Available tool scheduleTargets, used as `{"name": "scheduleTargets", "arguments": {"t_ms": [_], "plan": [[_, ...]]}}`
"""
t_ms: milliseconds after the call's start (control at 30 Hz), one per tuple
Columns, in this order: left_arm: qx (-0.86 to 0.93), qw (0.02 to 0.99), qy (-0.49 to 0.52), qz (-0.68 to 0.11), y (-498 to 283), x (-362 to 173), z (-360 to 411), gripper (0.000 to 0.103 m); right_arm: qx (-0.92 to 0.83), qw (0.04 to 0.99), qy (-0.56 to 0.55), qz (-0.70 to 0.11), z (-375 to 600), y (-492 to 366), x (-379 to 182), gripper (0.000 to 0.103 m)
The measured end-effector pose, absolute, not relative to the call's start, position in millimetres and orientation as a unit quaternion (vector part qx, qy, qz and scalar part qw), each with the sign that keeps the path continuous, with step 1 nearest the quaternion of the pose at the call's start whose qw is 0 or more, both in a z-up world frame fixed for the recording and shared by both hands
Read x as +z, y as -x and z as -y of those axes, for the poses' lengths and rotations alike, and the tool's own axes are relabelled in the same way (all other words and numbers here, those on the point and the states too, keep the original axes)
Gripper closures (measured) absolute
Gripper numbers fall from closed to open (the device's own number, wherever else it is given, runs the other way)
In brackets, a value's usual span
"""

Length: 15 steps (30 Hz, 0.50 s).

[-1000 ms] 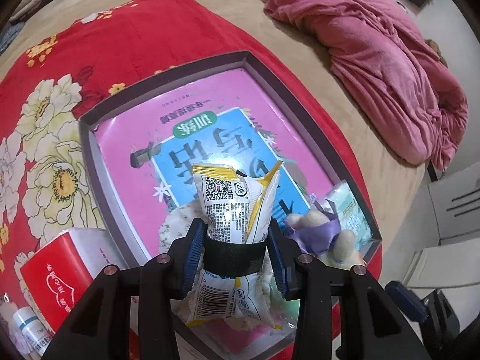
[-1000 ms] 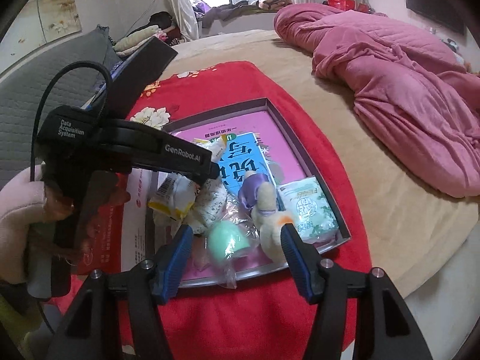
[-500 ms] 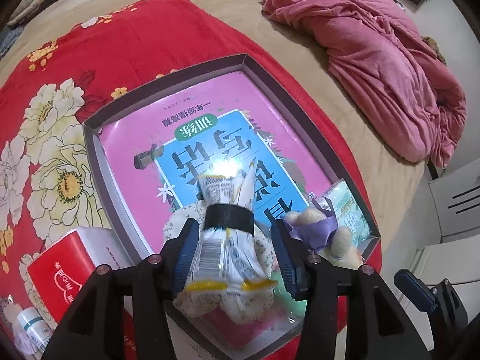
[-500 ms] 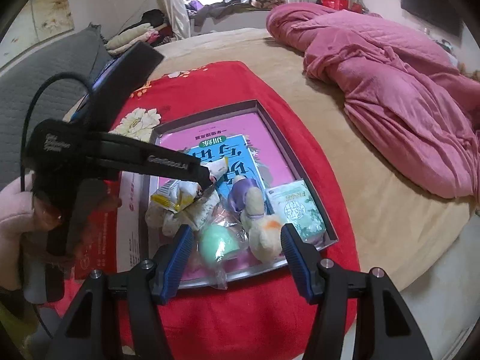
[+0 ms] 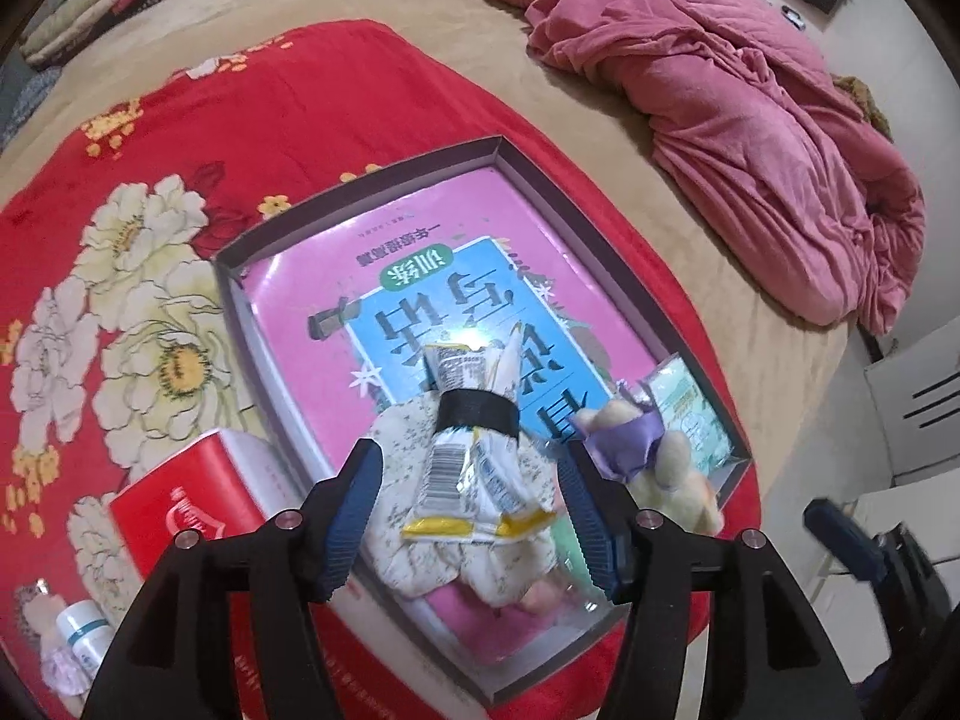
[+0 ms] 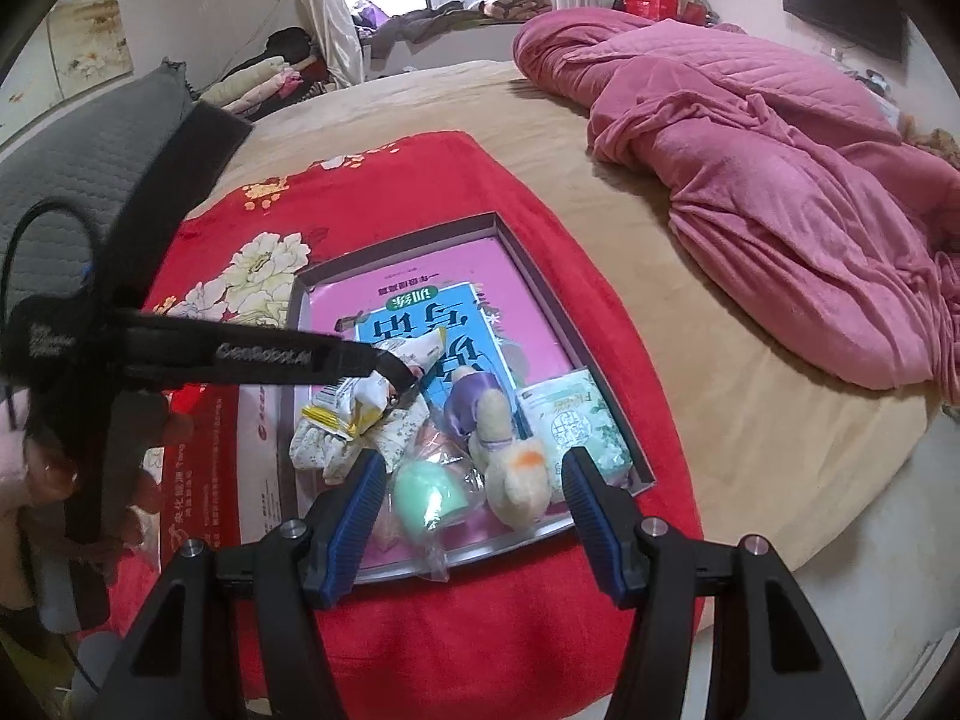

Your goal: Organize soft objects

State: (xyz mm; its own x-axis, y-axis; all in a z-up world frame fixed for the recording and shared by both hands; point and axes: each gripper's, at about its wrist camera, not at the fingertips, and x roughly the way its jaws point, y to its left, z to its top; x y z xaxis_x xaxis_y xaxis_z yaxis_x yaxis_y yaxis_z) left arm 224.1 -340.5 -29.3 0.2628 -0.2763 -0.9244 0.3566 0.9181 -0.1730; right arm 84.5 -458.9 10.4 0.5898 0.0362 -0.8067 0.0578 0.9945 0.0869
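A bundle of snack packets (image 5: pixel 474 468) tied with a black band lies on a floral cloth pouch (image 5: pixel 396 516) in the grey tray (image 5: pixel 360 195). My left gripper (image 5: pixel 474 516) hovers just above the bundle. Its jaws are opening, and the pads stand clear on both sides. A plush duck with a purple bow (image 5: pixel 654 462) and a green wipes pack (image 5: pixel 690 414) lie to the right. In the right wrist view my right gripper (image 6: pixel 471 510) stands open and empty at the near rim of the tray (image 6: pixel 528 258), over a bagged green ball (image 6: pixel 429 495) and the duck (image 6: pixel 516 474).
The tray, lined with a pink and blue book, sits on a red floral blanket (image 5: pixel 210 120) on a beige bed. A red tissue box (image 5: pixel 180 498) and a white bottle (image 5: pixel 84 636) lie left of it. A pink quilt (image 5: pixel 750 90) is heaped at the right.
My left gripper has let go of the packet bundle, opened wider and lifted a little. The bundle now lies flat on the floral pouch. The right gripper has stayed put.
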Motion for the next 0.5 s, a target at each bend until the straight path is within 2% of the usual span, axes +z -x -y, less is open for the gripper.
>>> {"name": "scheduleTargets", "arguments": {"t_ms": [233,367,500], "plan": [[-0.19,0.801,-0.042,-0.567,-210.0,-20.5,329.6,0.039,-0.021,0.889,-0.064,-0.452,463.7,-83.6,17.2,0.042],[-0.19,0.804,-0.043,-0.561,-202.4,-17.8,325.7,0.031,-0.03,0.89,-0.062,-0.451,465.3,-83.2,21.4,0.042],[-0.191,0.806,-0.043,-0.559,-197.9,-16.4,324.3,0.029,-0.034,0.891,-0.059,-0.45,465.4,-83.1,24.4,0.042]]}}
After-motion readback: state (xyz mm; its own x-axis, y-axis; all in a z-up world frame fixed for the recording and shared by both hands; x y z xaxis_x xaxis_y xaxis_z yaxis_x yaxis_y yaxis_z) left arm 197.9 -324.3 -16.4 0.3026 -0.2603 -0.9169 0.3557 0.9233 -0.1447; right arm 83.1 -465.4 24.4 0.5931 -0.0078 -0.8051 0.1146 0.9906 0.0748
